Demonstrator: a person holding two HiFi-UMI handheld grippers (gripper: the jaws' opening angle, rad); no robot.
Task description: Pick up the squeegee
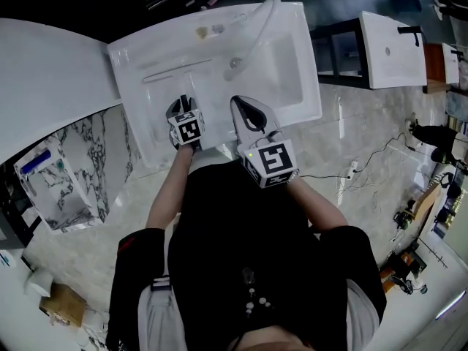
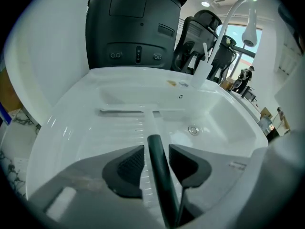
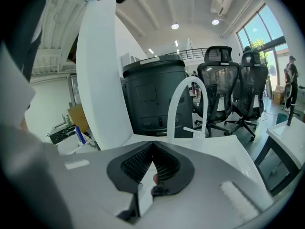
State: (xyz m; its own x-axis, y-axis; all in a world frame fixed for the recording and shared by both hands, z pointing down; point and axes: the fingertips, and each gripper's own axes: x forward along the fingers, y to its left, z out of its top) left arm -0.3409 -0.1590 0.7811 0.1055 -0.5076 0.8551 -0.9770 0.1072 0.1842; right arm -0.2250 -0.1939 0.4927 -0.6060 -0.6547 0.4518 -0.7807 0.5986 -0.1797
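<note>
The squeegee (image 2: 151, 128) lies flat on the ribbed drainboard of a white sink (image 2: 71, 128). Its thin blade (image 1: 175, 70) runs crosswise at the far end, and its dark handle (image 2: 161, 173) points back toward me. My left gripper (image 2: 156, 162) points steeply down over it, open, with one jaw on each side of the handle and a gap on both sides. In the head view the left gripper (image 1: 183, 104) sits at the sink's near left. My right gripper (image 3: 152, 146) is shut and empty, and in the head view the right gripper (image 1: 245, 110) hovers over the sink's near edge.
A white arched faucet (image 1: 257, 20) and a drain (image 2: 193, 129) are in the basin to the right. A black bin (image 2: 136, 27) and office chairs (image 3: 233, 89) stand behind the sink. Another white sink (image 1: 391, 46) and cables (image 1: 365, 163) are at the right.
</note>
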